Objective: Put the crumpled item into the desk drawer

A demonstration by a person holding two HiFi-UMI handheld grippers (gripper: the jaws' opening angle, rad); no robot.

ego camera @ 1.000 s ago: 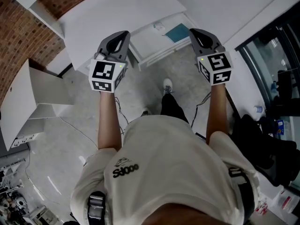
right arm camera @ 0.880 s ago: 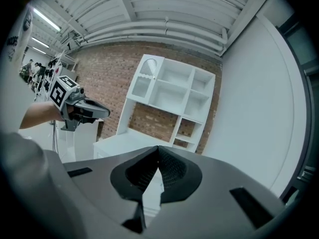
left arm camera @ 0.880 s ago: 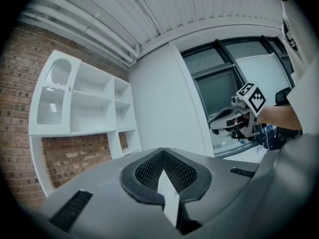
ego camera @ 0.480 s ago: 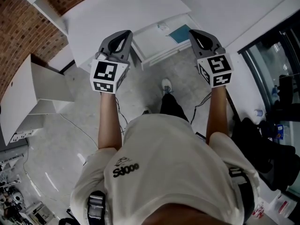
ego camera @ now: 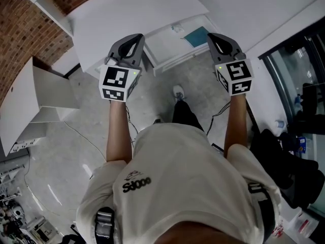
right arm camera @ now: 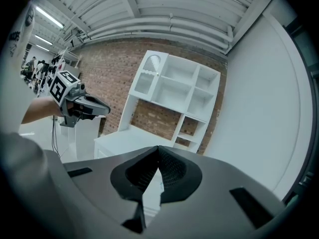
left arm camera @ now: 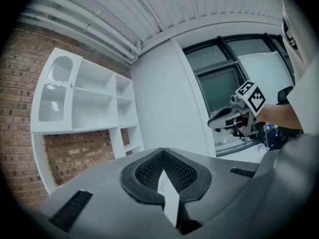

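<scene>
The left gripper (ego camera: pixel 136 37) has its jaws pressed together with nothing between them. The right gripper (ego camera: pixel 212 37) is the same, closed and empty. Both are dark grey moulded plastic that tapers to a blunt point. They have ribbed pads inside and a black-and-white marker cube at the rear.

Just ahead of the two grippers, and between them, the drawer (ego camera: pixel 161 46) stands pulled out. It is a shallow white tray with straight, smooth walls. Inside it, nearer the right gripper, lies a flat teal square (ego camera: pixel 196 34). Beside that is a small pale lump (ego camera: pixel 176 28) that may be the crumpled item, though it is too small to be sure.

If it is, the placing looks done, and the only step left would be pushing the drawer shut. If it is not, the item is nowhere in view.

Beyond the drawer is the counter (ego camera: pixel 127 11), smooth, matte and white. Past that is a rough red brick wall (ego camera: pixel 23 32) with a boxy white shelf unit (right arm camera: pixel 174 91) against it.
</scene>
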